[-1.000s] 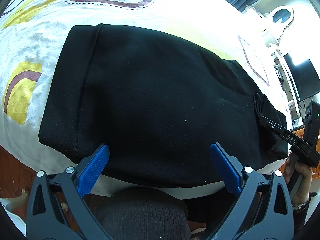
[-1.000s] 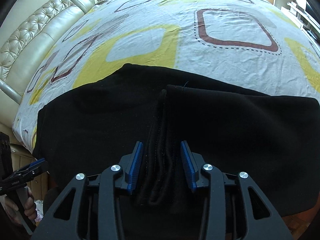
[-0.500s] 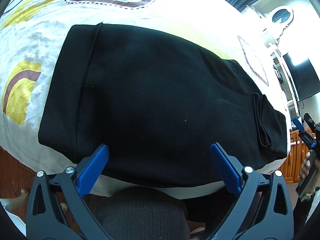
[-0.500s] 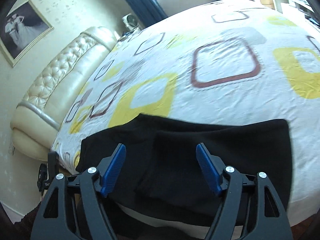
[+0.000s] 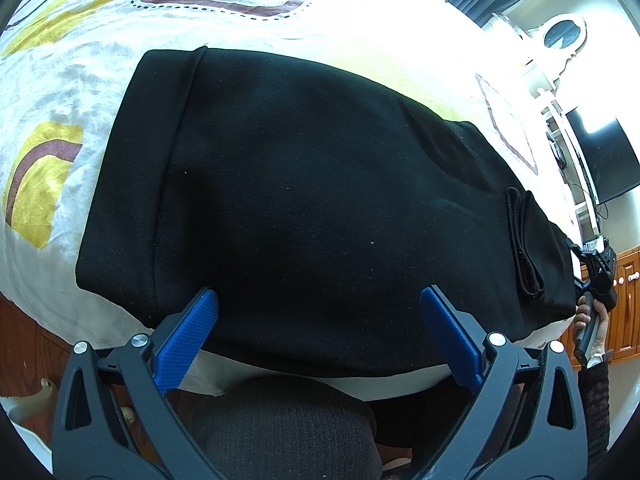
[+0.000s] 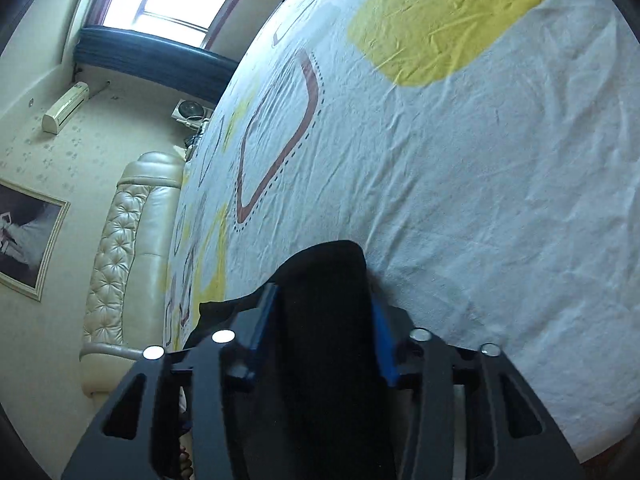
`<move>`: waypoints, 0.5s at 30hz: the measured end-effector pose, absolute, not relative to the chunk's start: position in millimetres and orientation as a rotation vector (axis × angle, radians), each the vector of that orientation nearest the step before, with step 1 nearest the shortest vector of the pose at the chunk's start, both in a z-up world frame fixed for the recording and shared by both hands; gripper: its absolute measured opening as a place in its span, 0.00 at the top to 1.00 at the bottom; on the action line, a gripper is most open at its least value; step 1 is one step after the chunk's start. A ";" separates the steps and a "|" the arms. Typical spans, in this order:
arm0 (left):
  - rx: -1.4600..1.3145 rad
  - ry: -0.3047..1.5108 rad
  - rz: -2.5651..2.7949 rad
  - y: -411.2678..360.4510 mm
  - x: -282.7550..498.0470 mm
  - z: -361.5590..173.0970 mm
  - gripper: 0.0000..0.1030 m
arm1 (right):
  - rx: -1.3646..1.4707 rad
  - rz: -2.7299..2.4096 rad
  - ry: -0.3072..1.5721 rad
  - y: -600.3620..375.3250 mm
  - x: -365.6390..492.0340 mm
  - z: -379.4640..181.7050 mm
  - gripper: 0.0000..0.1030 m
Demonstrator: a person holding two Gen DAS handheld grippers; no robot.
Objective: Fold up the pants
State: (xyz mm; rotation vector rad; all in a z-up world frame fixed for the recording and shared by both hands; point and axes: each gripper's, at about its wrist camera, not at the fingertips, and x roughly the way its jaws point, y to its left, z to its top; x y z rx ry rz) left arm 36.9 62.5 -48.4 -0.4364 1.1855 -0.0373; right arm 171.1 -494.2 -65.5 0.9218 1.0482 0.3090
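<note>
The black pants (image 5: pixel 320 208) lie folded flat on the bed, spread across the left wrist view. My left gripper (image 5: pixel 318 334) is open and empty, hovering over the near edge of the pants. The right gripper's body (image 5: pixel 596 276) shows at the far right end of the pants, tipped sideways. In the right wrist view, my right gripper (image 6: pixel 324 312) is shut on a thick fold of the black pants (image 6: pixel 324 280), which fills the gap between the blue pads.
The bed sheet (image 6: pixel 460 160) is white with yellow and brown squares. A padded cream headboard (image 6: pixel 120 248) stands at the left in the right wrist view. A dark TV screen (image 5: pixel 600 160) and wooden cabinets (image 5: pixel 624 304) are at the right.
My right gripper went from open above the pants to shut on the pants' right end, and it rolled sideways. The left gripper has stayed still and open.
</note>
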 end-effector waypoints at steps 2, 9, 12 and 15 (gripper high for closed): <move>-0.409 1.183 -0.027 57.2 35.6 -48.0 0.03 | 0.925 0.301 1.047 -494.8 171.1 -70.6 0.68; -0.345 1.184 -0.020 48.2 34.2 -46.8 0.03 | 1.050 0.393 1.047 -503.1 142.5 -66.3 0.46; -0.387 1.181 -0.025 54.2 35.2 -48.0 0.03 | 1.044 0.445 1.087 -502.8 118.3 -67.8 0.41; -0.415 1.179 -0.027 58.0 35.8 -48.7 0.03 | 1.090 0.486 1.108 -504.0 92.8 -75.8 0.41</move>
